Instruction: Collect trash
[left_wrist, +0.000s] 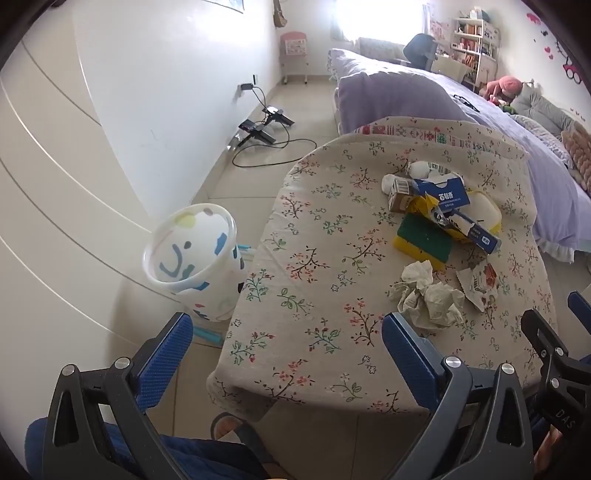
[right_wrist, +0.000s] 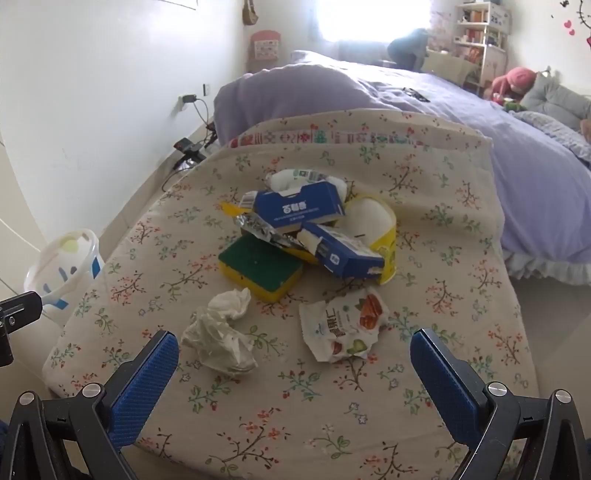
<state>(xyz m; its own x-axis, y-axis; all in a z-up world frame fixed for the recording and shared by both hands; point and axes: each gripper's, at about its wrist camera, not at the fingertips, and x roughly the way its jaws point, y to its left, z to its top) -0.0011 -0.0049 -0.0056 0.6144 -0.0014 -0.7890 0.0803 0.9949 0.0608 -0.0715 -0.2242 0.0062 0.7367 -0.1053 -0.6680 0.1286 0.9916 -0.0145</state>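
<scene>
Left gripper (left_wrist: 286, 328): jaws at full spread, nothing between the pads, held over the near left edge of the table (left_wrist: 317, 332). Right gripper (right_wrist: 295, 347): jaws equally wide, empty, over the near part of the table. Trash heaped mid-table, centre of right-wrist frame, centre right of left-wrist frame. Nearest to right gripper: crumpled tissue (right_wrist: 221, 332), just above and right of its left finger, and torn snack wrapper (right_wrist: 343, 328), lower centre between the fingers' lines, not touching either. In left-wrist frame, tissue (left_wrist: 428, 295) just above the left gripper's right finger; contact cannot be told. Wrapper (left_wrist: 476, 282) to the right of tissue, apart from it. Farther up frame: sponge (right_wrist: 260, 267), green face up, yellow below; blue cartons (right_wrist: 299, 210), two counted, one lying across the other; foil strip (right_wrist: 266, 229) wedged beside them; yellow cup (right_wrist: 380, 243) on its side, touching the lower carton; white packet (right_wrist: 295, 177) behind the pile. Brown carton (left_wrist: 400, 194) seen only in left-wrist frame, at left edge of pile. Count: tissue 1, wrapper 1, sponge 1, blue cartons 2, cup 1. Bin (left_wrist: 195, 258), one, on the floor at left of table, centre left of left-wrist frame, upright, open. Bed (right_wrist: 443, 110) beyond table, upper right.
</scene>
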